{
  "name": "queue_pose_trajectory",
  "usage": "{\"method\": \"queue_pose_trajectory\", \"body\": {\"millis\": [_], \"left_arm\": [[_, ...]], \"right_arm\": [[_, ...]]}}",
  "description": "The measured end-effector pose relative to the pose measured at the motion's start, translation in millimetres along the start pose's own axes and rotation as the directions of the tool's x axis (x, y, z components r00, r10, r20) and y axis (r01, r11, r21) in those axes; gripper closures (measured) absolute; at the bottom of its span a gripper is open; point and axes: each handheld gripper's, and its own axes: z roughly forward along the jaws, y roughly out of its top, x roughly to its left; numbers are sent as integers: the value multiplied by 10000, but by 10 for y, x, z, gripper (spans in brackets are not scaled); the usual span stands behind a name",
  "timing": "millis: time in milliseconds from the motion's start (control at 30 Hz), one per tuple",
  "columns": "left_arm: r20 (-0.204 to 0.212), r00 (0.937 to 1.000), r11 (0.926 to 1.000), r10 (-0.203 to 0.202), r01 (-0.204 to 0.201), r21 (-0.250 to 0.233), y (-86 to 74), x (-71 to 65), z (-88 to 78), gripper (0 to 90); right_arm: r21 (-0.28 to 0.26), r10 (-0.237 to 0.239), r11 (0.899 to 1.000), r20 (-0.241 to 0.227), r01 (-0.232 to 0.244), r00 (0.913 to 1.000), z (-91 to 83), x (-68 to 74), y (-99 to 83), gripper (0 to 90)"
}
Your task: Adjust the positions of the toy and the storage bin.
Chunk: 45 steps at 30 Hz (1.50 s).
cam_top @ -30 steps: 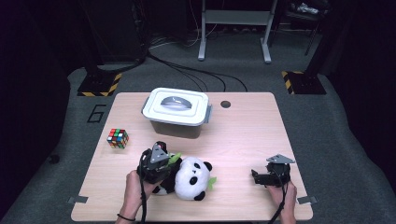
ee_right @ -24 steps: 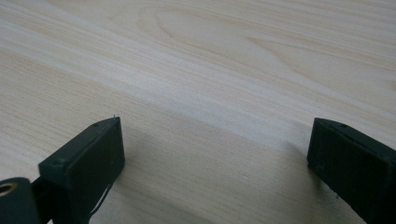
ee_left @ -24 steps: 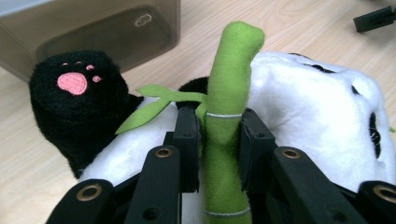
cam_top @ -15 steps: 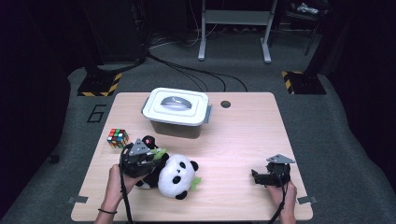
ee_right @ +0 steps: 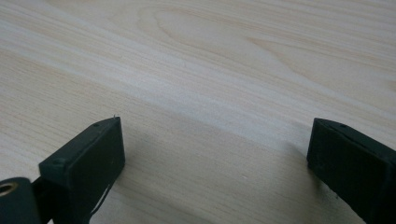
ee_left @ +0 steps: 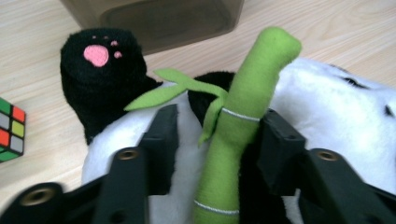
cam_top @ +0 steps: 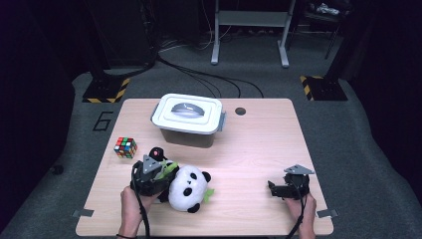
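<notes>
A: Why do the left gripper (cam_top: 158, 175)'s fingers (ee_left: 161, 135) straddle the green plush bamboo stalk (ee_left: 243, 116)?

B: They've just been opening, letting go; the black-and-white plush panda (cam_top: 188, 188) lies on the pale wooden worktop (cam_top: 259, 149), near its front-left edge. The right gripper (cam_top: 278, 189)'s fingers stand apart, idle.

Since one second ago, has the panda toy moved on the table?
Yes. The panda toy has moved left, toward the Rubik's cube.

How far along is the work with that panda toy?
The panda lies on the table near the lidded box. The left gripper's fingers have just been opening, with the bamboo stalk between them, apparently letting go. Left, probably: drawing that gripper away. The right gripper waits open.
</notes>
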Motion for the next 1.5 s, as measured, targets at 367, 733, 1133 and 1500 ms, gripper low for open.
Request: {"method": "queue_pose_trajectory", "body": {"millis": [367,733,1133,1500], "left_arm": [[1307,9902,9984,492,-450,-345,21,281,-61,742],[2024,9742,9941,994,-885,-621,31,684,-107,746],[2379,9689,9958,676,-508,-759,-51,806,-17,683],[2008,9796,9933,107,127,-1144,-17,748,-233,290]], "right_arm": [[10,33,10000,-5,-33,10000,-1,1,0,33],[2,9,10000,-2,-9,10000,0,0,1,33],[18,44,10000,7,-44,10000,0,2,0,32],[1,119,9999,8,-119,9999,2,6,1,32]]}}
